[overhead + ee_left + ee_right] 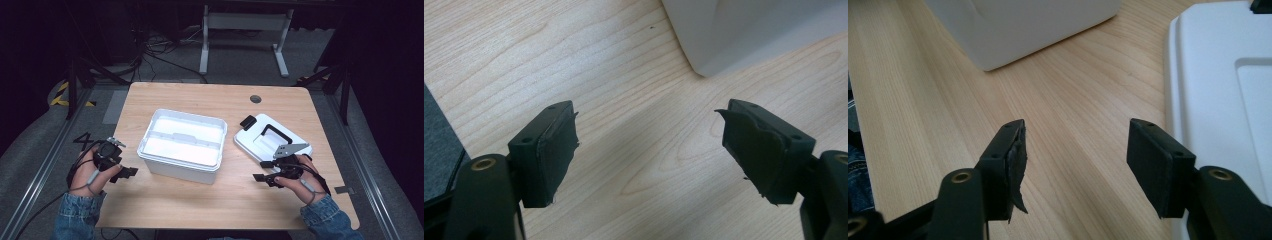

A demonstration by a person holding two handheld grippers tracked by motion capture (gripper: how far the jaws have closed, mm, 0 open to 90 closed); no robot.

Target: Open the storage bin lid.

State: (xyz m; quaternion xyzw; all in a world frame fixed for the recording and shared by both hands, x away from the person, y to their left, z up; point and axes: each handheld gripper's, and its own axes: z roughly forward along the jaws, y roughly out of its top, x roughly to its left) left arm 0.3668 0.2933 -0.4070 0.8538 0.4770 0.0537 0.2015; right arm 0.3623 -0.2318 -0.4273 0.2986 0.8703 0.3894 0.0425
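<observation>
1. Pale wooden tabletop with rounded corners (200, 200), bearing a white rectangular plastic storage box (181, 145) near its centre, lid off, mouth facing up.
2. Inside the box: a shallow white inner tray or ledge across the 6 o'clock half; cannot tell any other contents, interior washed out by glare.
3. At 3 o'clock from the box, apart from it: a flat white plastic lid with a black carry handle (270, 141), lying on the table, a black latch at its 11 o'clock corner.
4. At 8 o'clock from the box: left black two-jaw gripper (129, 172), held in the left hand (90, 172), jaw tips pointing toward the box's near left corner, just beside it without touching.
5. Left gripper view: jaws wide apart, nothing between them but bare wood, torn black pads on both; white box corner (744, 35) at 1 o'clock.
6. At 6 o'clock from the lid: right black two-jaw gripper (260, 177), held in the right hand (300, 182), grey three-cornered plate on top, over the lid's near edge.
7. Right gripper view: jaws spread, gripping nothing, above bare wood; lid edge (1218, 90) beside the right-hand jaw, box corner (1018, 30) at 11 o'clock.
8. Round dark grommet hole (255, 99) at the table's far edge, 1 o'clock from the box.
</observation>
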